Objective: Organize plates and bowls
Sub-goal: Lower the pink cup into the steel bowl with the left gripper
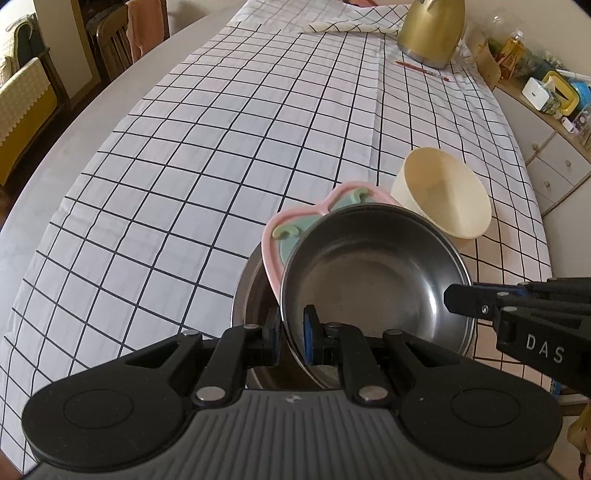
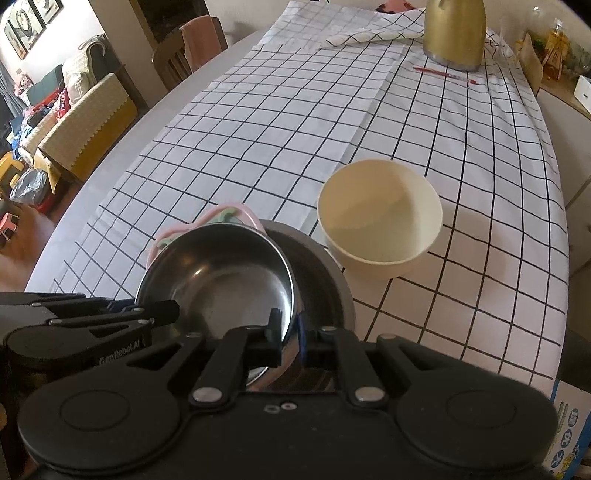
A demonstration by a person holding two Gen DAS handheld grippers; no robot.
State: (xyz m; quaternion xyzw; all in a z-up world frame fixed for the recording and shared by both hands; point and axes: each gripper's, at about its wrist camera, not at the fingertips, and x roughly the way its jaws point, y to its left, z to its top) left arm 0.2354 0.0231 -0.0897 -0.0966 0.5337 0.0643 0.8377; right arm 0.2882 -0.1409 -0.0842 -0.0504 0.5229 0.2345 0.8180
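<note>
A small steel bowl [image 1: 373,273] is held tilted over a larger steel bowl [image 1: 251,295]; it also shows in the right wrist view [image 2: 221,266], over the larger bowl [image 2: 325,280]. My left gripper [image 1: 291,332] is shut on its near rim. My right gripper [image 2: 288,332] is shut on its right rim and shows from the side in the left wrist view [image 1: 458,299]. A pink plate with a green piece [image 1: 295,229] lies under the small bowl, also seen in the right wrist view [image 2: 225,218]. A cream bowl [image 1: 443,195] stands on the cloth to the right [image 2: 380,218].
The table carries a white checked cloth [image 1: 221,147]. A gold kettle [image 1: 432,29] and a red pen [image 1: 421,68] are at the far end. A cabinet with clutter [image 1: 554,110] stands to the right. Chairs [image 2: 177,51] stand at the far left.
</note>
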